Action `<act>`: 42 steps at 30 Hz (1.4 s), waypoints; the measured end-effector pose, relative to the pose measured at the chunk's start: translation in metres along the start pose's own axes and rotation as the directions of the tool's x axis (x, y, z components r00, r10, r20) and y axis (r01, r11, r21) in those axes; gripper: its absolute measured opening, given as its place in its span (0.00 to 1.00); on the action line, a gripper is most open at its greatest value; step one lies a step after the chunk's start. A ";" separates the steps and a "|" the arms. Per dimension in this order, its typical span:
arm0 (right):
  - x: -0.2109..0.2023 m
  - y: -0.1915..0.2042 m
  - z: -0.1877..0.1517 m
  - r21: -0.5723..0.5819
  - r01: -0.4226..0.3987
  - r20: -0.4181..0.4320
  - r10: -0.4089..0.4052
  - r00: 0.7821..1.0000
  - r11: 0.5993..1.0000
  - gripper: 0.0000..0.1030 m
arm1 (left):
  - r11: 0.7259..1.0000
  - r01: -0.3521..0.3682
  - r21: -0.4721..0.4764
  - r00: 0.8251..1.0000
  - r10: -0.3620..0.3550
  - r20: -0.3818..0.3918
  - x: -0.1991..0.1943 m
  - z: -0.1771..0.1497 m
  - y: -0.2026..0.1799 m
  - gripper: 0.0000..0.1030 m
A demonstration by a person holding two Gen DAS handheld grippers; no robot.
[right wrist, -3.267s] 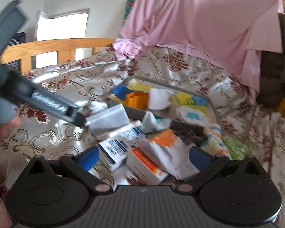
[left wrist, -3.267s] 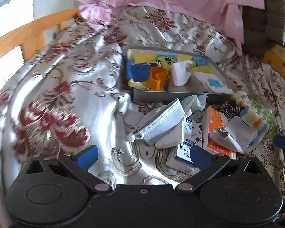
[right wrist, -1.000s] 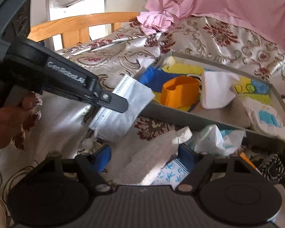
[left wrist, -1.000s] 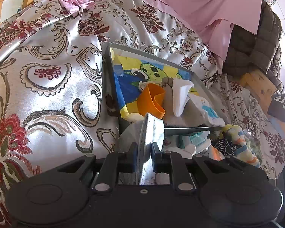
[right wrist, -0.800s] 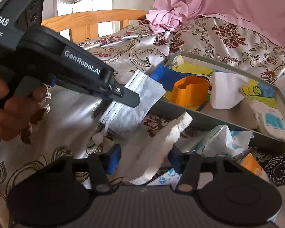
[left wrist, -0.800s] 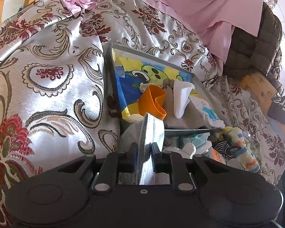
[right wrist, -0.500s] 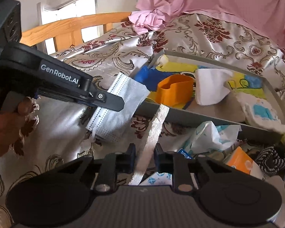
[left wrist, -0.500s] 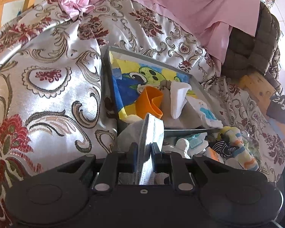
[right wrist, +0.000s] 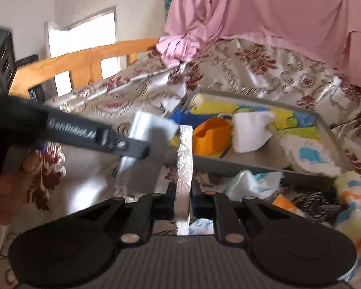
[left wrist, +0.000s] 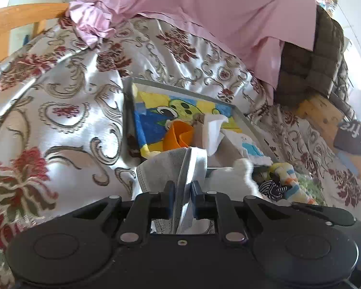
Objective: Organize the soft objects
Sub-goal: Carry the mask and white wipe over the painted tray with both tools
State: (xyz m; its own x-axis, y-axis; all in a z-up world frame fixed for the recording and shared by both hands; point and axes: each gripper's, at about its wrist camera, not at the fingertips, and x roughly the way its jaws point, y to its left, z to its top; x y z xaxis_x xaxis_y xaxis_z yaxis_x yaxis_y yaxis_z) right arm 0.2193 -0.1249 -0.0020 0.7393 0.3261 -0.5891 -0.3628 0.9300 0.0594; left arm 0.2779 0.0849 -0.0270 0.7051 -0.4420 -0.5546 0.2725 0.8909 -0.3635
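Note:
My left gripper is shut on a grey-blue face mask, held edge-on just short of the grey tray. In the right wrist view that gripper and its blurred mask hover by the tray's left corner, with a person's hand on the handle. My right gripper has its jaws closing on a white foam sponge strip, with the pads pressing both faces. The strip stands upright before the tray's front wall. In the tray lie an orange cup, a white cloth and a cartoon-print cloth.
Both grippers work over a floral satin bedspread. In front of the tray lie a tissue packet, a striped sock, a black-and-white fabric and an orange box. A pink sheet hangs behind. A wooden bed rail runs along the left.
My right gripper's jaws closed from wide onto the white sponge strip and lifted it upright. My left gripper rose with the mask towards the tray.

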 end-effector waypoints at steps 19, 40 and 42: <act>-0.047 -0.092 0.040 0.113 0.067 0.184 -0.087 0.979 0.991 0.13 | 0.996 -0.005 0.087 0.986 -0.010 0.169 -0.017 0.051 -0.085 0.15; 0.095 -0.250 0.064 0.483 0.058 0.065 -0.102 0.993 0.874 0.13 | 1.000 0.027 0.014 1.000 -0.027 -0.006 0.200 0.136 -0.106 0.15; 0.098 -0.251 0.061 0.492 0.058 0.053 -0.096 0.994 0.869 0.13 | 1.000 0.026 -0.012 0.999 -0.026 -0.021 0.208 0.135 -0.104 0.15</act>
State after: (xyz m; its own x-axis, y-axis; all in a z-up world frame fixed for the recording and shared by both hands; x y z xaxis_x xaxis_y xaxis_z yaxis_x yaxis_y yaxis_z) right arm 0.4172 -0.3159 -0.0251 0.7997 0.2436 -0.5487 0.0070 0.9102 0.4142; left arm 0.4846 -0.0851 -0.0034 0.6835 -0.4674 -0.5607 0.2826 0.8777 -0.3871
